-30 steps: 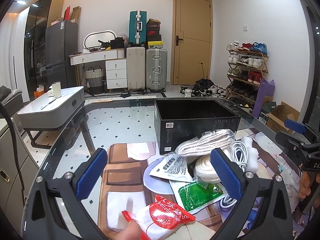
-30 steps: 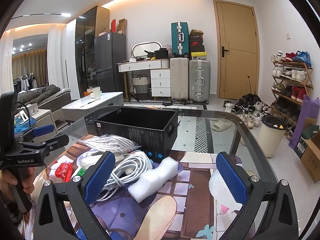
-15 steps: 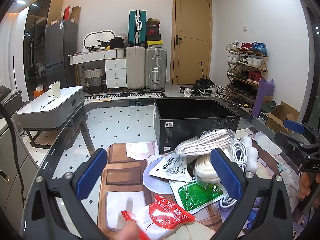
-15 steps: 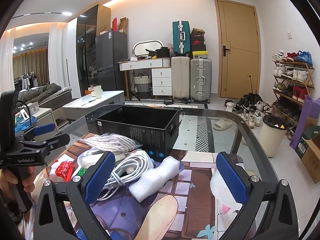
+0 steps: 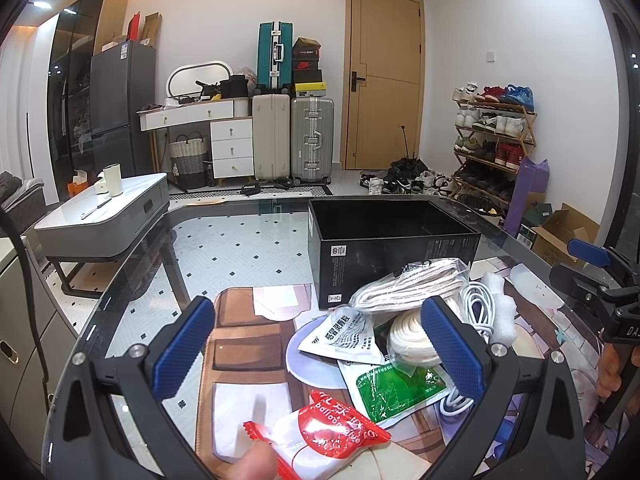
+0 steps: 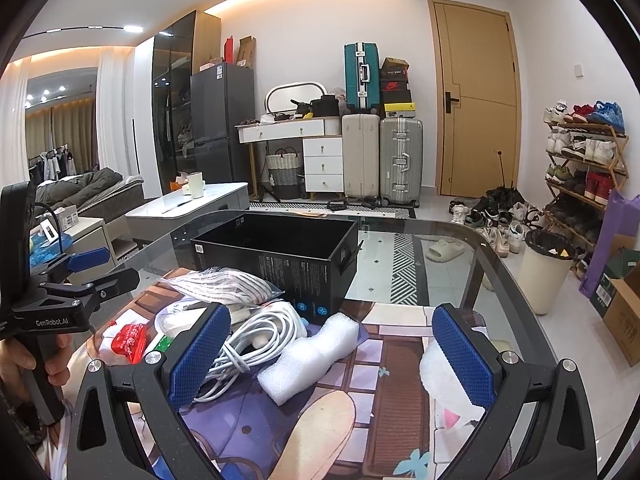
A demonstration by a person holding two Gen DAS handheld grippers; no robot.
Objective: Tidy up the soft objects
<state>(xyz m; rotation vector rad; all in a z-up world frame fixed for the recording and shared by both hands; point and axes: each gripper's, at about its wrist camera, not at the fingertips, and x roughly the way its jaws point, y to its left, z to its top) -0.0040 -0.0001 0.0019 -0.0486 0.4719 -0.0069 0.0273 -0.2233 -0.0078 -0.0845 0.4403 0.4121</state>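
Note:
A pile of soft items lies on a printed mat before an open black box (image 5: 394, 240) (image 6: 280, 254). The pile holds a bag of striped cloth (image 5: 412, 288) (image 6: 224, 284), a white coiled cable (image 6: 256, 340) (image 5: 476, 308), a white foam piece (image 6: 312, 356), a rope roll in plastic (image 5: 408, 336), a white sachet (image 5: 344, 332), a green sachet (image 5: 396, 386) and a red-and-white balloon packet (image 5: 324, 440) (image 6: 130, 342). My left gripper (image 5: 320, 348) hovers open above the sachets. My right gripper (image 6: 332, 356) is open above the foam piece.
The glass table (image 5: 224, 248) has a rounded edge at the far left. A white coffee table (image 5: 104, 216), suitcases (image 5: 312, 140), a shoe rack (image 5: 492, 140) and a bin (image 6: 548, 268) stand on the floor beyond. A fingertip (image 5: 256, 466) shows at the bottom of the left wrist view.

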